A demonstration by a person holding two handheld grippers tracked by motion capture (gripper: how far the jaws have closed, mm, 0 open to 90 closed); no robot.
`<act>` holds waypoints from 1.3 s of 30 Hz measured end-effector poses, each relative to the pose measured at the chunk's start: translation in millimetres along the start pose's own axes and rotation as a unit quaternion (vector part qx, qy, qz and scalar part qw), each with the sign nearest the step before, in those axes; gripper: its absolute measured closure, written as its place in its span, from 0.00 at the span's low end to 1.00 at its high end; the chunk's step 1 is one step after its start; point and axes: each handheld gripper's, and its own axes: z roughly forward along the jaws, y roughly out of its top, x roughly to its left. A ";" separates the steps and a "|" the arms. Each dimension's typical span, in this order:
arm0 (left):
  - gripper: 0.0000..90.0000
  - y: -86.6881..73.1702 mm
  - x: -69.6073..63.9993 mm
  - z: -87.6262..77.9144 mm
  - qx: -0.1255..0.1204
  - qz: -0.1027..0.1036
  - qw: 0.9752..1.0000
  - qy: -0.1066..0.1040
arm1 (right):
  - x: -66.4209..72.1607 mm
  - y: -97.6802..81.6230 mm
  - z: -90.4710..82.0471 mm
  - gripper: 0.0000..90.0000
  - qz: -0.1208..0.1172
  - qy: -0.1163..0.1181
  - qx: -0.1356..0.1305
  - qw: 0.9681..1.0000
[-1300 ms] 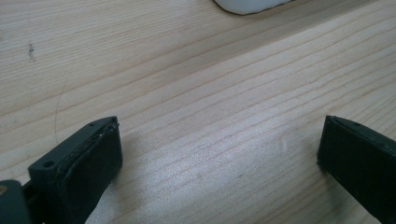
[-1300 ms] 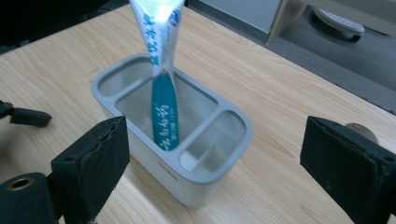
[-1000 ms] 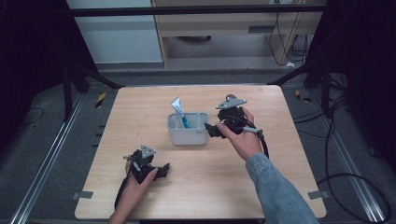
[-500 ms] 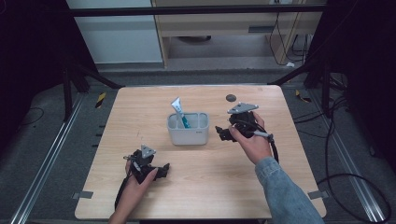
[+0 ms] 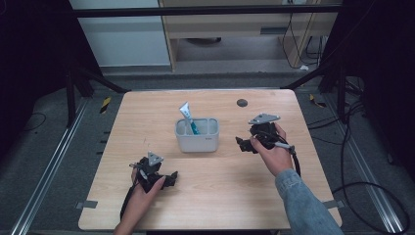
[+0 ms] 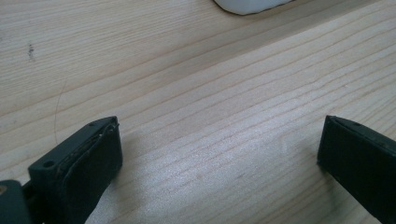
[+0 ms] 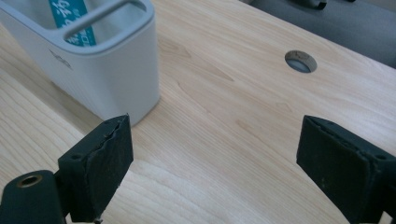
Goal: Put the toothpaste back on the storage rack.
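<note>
Since the earlier frames, the right gripper point(image 5: 243, 145) has drawn back from the holder point(image 5: 197, 135) toward the right of the frame and now sits clear of it at centre right of the high view, in the person's right hand point(image 5: 270, 152). Its jaws stand wide apart with nothing between them; in the right gripper view they frame bare wood, with the holder's rounded corner at upper left, just beyond the left jaw but not touching it. A round hole point(image 7: 300, 61) in the table point(image 5: 225, 196) shows at upper right of that view.

At lower left of the high view, the left gripper point(image 5: 169, 179) has stayed put, in the left hand point(image 5: 142, 193) and low over the table. Its jaws are also wide and empty; the left gripper view shows plain wood grain between them and a sliver of the holder's white base at the top edge.

Upright at the middle of the table stands the holder, pale grey, with a bar across its open top. A tube point(image 5: 188, 117) with teal print stands in it, leaning toward the upper left and poking above the rim. Both grippers lie apart from the holder, the left one farther from it.
</note>
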 end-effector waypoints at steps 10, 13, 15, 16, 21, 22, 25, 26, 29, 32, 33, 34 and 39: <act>0.00 0.0 0.0 0.0 0.000 0.000 1.000 0.000 | -7.2 -22.7 4.0 0.12 0.012 -0.004 0.006 1.000; 0.00 0.0 0.0 0.0 0.000 0.000 1.000 0.000 | -8.4 -28.4 5.2 0.12 0.019 -0.005 0.010 1.000; 0.00 0.0 0.0 0.0 0.000 0.000 1.000 0.000 | -9.6 -31.8 6.2 0.12 0.021 -0.006 0.011 1.000; 0.00 0.0 0.0 0.0 0.000 0.000 1.000 0.000 | -10.5 -34.1 7.0 0.12 0.021 -0.007 0.014 1.000; 0.00 0.0 0.0 0.0 0.000 0.000 1.000 0.000 | -12.8 -43.4 10.1 0.12 0.029 -0.009 0.021 0.999; 0.00 0.0 0.0 0.0 0.000 0.000 1.000 0.000 | -13.3 -46.0 10.8 0.12 0.029 -0.007 0.023 0.999; 0.00 0.0 0.0 0.0 0.000 0.000 1.000 0.000 | -12.7 -50.5 12.2 0.12 0.026 -0.006 0.029 0.999; 0.00 0.0 0.0 0.0 0.000 0.000 1.000 0.000 | -12.9 -52.0 12.6 0.12 0.028 -0.004 0.029 0.999; 0.00 0.0 0.0 0.0 0.000 0.000 1.000 0.000 | -13.6 -57.1 14.4 0.12 0.032 -0.006 0.034 0.999; 0.00 0.0 0.0 0.0 0.000 0.000 1.000 0.000 | -15.0 -62.7 16.7 0.12 0.043 -0.007 0.039 0.998; 0.00 0.0 0.0 0.0 0.000 0.000 1.000 0.000 | -15.6 -64.4 17.9 0.11 0.051 -0.003 0.044 0.998; 0.00 0.0 0.0 0.0 0.000 0.000 1.000 0.000 | -15.5 -65.9 18.8 0.11 0.054 -0.001 0.043 0.998; 0.00 0.0 0.0 0.0 0.000 0.000 1.000 0.000 | -17.9 -72.7 22.9 0.11 0.065 -0.004 0.050 0.997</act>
